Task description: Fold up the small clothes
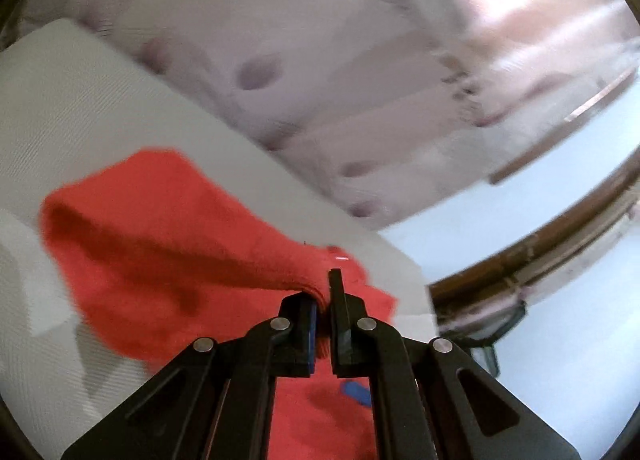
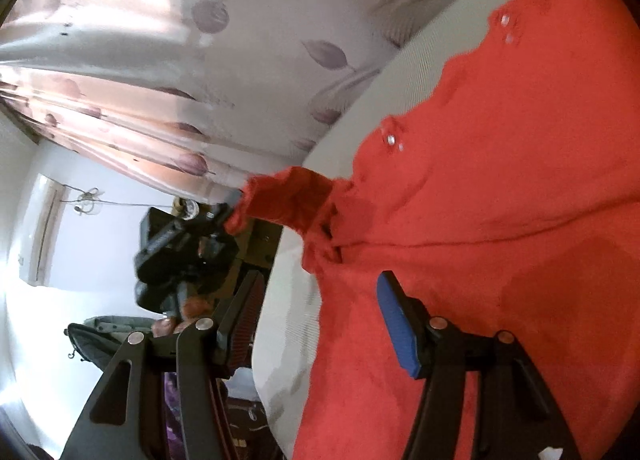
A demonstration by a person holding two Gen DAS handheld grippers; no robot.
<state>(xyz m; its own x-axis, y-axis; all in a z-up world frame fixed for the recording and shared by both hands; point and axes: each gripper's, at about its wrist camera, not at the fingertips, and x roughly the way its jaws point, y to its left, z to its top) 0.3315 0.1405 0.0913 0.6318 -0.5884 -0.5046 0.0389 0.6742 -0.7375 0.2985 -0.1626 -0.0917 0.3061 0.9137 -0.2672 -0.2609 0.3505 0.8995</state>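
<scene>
A red knitted garment (image 1: 160, 228) lies on a white padded surface (image 1: 80, 108). My left gripper (image 1: 324, 292) is shut on a bunched part of its fabric, lifted off the surface. In the right wrist view the garment (image 2: 500, 200) spreads to the right, with small shiny buttons down its edge. Its sleeve (image 2: 288, 196) is pulled out to the left past the surface's edge, with the left gripper (image 2: 230, 216) clamped on the cuff. My right gripper (image 2: 320, 284) stands open above the garment's left edge. Its blue-padded finger (image 2: 396, 324) is over the cloth, pressing nothing.
A pale curtain with purple leaf prints (image 2: 200, 60) hangs behind the surface. Beyond the surface's edge (image 2: 288, 340) there is a white wall, a dark chair (image 2: 100, 336) and clutter lower down. A brown wooden frame (image 1: 540, 252) runs at the right in the left wrist view.
</scene>
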